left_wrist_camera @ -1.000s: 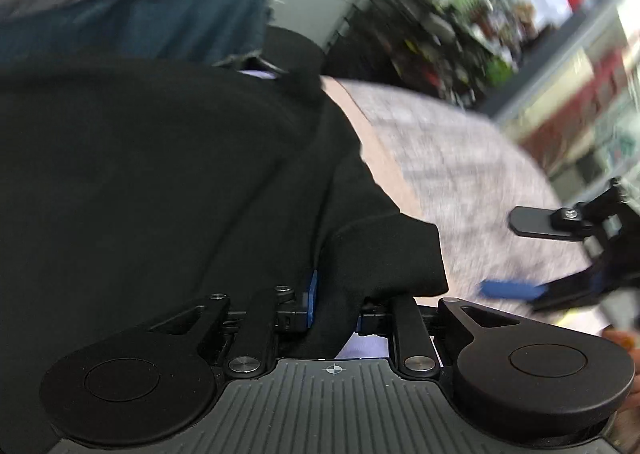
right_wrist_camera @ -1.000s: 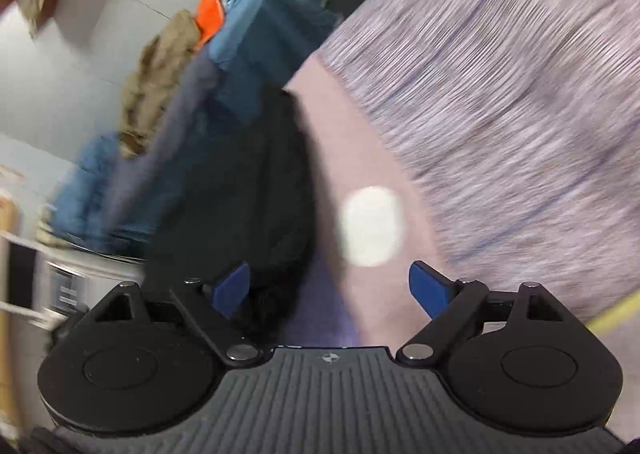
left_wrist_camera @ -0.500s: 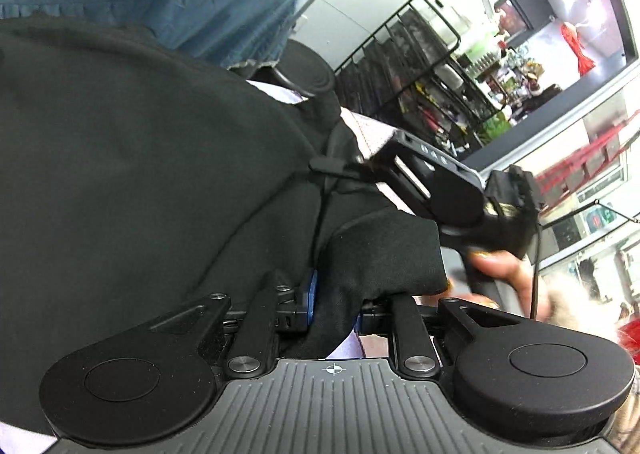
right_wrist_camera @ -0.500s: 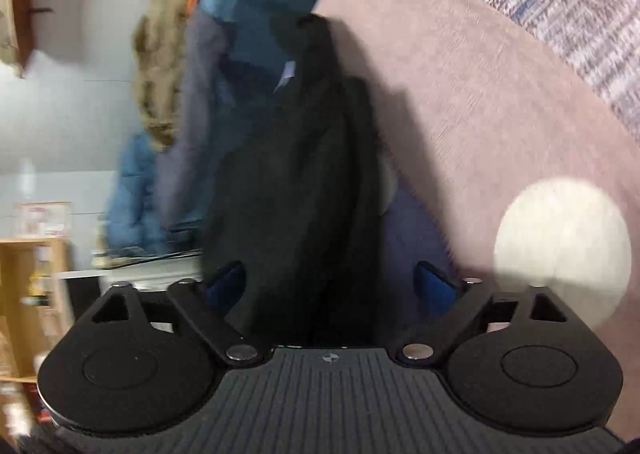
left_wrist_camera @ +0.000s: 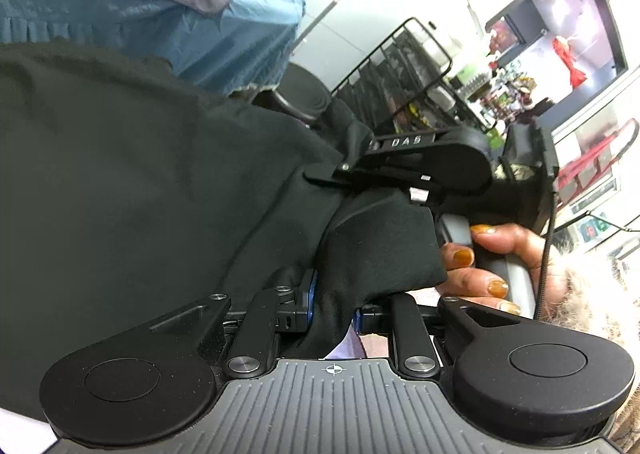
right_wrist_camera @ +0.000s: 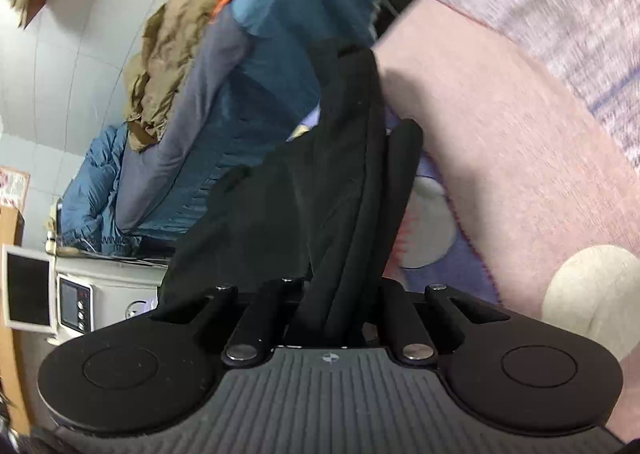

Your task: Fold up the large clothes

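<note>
A large black garment [left_wrist_camera: 140, 193] fills the left of the left wrist view and hangs lifted. My left gripper [left_wrist_camera: 334, 308] is shut on a bunched edge of it. My right gripper [left_wrist_camera: 340, 173] shows just beyond in the same view, held by a hand, its fingers clamped on the same black cloth. In the right wrist view the right gripper [right_wrist_camera: 334, 306] is shut on a thick fold of the black garment [right_wrist_camera: 320, 181], which hangs away in front of it above the pink cloth-covered surface [right_wrist_camera: 500, 141].
A pile of blue, grey, tan and orange clothes [right_wrist_camera: 224, 65] stands behind the garment and shows in the left wrist view [left_wrist_camera: 180, 13]. A black wire rack [left_wrist_camera: 400, 73] is at the right. A white appliance [right_wrist_camera: 96, 294] sits at lower left. A patterned carpet [right_wrist_camera: 580, 13] lies beyond the pink surface.
My right gripper swung in from the open floor side to the black garment and closed on a fold of it. My left gripper kept its hold throughout.
</note>
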A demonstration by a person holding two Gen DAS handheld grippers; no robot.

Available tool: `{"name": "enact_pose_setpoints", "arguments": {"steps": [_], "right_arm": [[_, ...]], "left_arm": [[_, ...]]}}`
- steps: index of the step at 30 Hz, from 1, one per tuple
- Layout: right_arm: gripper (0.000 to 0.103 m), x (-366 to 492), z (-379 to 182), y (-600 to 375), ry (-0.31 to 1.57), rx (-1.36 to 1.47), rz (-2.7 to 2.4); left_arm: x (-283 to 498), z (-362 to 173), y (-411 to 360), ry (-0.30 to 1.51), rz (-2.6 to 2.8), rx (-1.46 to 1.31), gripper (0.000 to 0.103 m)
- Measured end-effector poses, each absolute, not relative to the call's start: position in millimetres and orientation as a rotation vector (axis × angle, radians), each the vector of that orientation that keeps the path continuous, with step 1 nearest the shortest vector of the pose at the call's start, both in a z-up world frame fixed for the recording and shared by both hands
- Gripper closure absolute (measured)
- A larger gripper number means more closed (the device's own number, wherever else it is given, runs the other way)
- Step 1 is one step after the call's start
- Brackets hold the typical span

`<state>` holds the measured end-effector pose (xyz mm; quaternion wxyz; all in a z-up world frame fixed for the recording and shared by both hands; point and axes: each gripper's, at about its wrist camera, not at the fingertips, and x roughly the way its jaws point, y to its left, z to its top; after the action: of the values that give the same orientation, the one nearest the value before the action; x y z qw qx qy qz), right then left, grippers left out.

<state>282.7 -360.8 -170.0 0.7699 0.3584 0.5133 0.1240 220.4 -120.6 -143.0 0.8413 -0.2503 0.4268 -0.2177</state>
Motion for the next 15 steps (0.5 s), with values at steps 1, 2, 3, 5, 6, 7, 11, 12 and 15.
{"name": "enact_pose_setpoints", "arguments": {"steps": [1,2,3,5,6,7,11,12,15], "right_arm": [[0.093,282,-160,-351,1.096,0.753,0.274],[0.093,281,-151,-342,1.083,0.734,0.28],[0.093,280,-140,-331,1.068,0.717,0.286],[0.093,279,-122,-306,1.047,0.689,0.306],[0.093,280,-112,-291,1.039,0.671,0.319],[0.093,280,-101,-274,1.029,0.647,0.336],[0.093,279,-64,-195,0.989,0.577,0.418],[0.093,278,-57,-172,0.982,0.571,0.434],[0.093,277,-45,-108,0.954,0.527,0.487]], "left_arm": [[219,-139,-114,0.894,-0.465,-0.526,0.045],[216,-133,-105,0.884,-0.468,-0.516,0.045],[214,-128,-96,0.871,-0.47,-0.504,0.045],[207,-118,-72,0.844,-0.468,-0.498,0.045],[203,-113,-58,0.831,-0.464,-0.505,0.046],[199,-108,-42,0.813,-0.457,-0.514,0.046],[181,-89,34,0.743,-0.392,-0.547,0.046],[176,-86,53,0.728,-0.369,-0.556,0.046],[160,-81,111,0.687,-0.292,-0.584,0.046]]}}
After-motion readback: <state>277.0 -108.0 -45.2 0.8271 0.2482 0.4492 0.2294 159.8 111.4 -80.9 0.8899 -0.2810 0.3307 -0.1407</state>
